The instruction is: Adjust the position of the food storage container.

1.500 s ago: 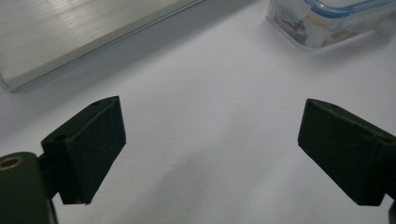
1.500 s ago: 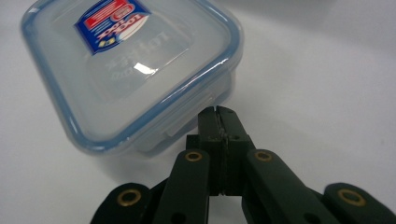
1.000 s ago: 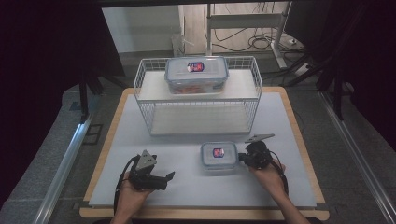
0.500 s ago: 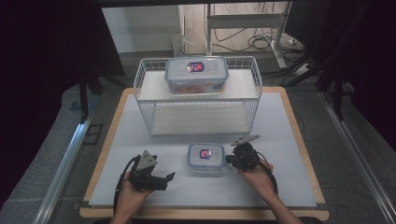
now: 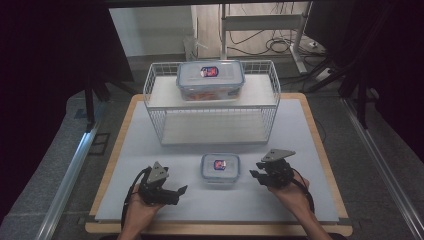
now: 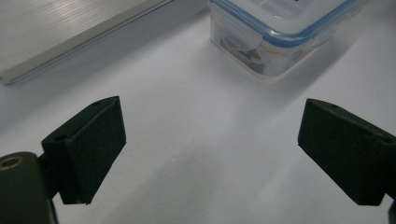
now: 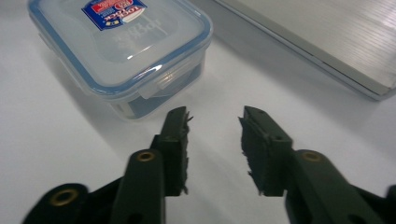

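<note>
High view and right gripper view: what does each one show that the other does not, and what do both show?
The high view alone shows the wire basket, the large container on top of it, and the left gripper. The right gripper view alone shows, close up, the front latch of the small container and the worn pads. Both show the small container, the right gripper open, and the white table.

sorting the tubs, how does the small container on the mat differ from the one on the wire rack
The small container is clearly smaller than the large container. The small one sits low on the white mat, between the two grippers; the large one rests up on the top shelf of the wire rack. Both are clear plastic, with blue-edged clip lids shut and a red and blue label on top.
</note>
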Tool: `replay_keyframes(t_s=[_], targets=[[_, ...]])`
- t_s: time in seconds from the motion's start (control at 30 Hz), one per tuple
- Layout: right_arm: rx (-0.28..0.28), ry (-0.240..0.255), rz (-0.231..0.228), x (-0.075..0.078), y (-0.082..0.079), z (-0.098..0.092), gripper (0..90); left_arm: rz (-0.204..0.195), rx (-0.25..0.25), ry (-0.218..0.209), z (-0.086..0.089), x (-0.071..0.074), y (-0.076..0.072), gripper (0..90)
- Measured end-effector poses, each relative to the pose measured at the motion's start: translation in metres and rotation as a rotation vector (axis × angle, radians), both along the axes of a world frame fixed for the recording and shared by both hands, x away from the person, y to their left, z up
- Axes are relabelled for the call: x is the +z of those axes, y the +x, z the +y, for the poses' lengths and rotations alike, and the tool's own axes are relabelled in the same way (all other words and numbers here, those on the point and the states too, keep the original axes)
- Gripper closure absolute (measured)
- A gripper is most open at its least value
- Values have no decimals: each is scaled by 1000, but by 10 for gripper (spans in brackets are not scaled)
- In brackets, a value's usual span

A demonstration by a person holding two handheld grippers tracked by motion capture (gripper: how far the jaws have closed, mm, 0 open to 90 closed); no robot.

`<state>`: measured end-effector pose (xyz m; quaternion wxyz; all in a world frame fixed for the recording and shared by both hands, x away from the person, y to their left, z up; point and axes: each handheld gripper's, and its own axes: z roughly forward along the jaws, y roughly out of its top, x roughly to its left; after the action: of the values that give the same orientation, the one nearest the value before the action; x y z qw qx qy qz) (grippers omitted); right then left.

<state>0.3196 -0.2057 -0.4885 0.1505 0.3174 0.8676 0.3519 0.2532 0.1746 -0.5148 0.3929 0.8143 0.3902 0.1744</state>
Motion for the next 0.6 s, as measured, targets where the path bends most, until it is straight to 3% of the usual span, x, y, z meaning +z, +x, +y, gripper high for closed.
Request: replay_keyframes(t_s=[0.2, 0.6], targets=[[-11, 45, -8, 2, -5, -8, 435, 1, 6, 0, 2, 0, 0, 74], [-27, 61, -40, -2, -14, -26, 201, 4, 5, 14, 2, -2, 1, 74]])
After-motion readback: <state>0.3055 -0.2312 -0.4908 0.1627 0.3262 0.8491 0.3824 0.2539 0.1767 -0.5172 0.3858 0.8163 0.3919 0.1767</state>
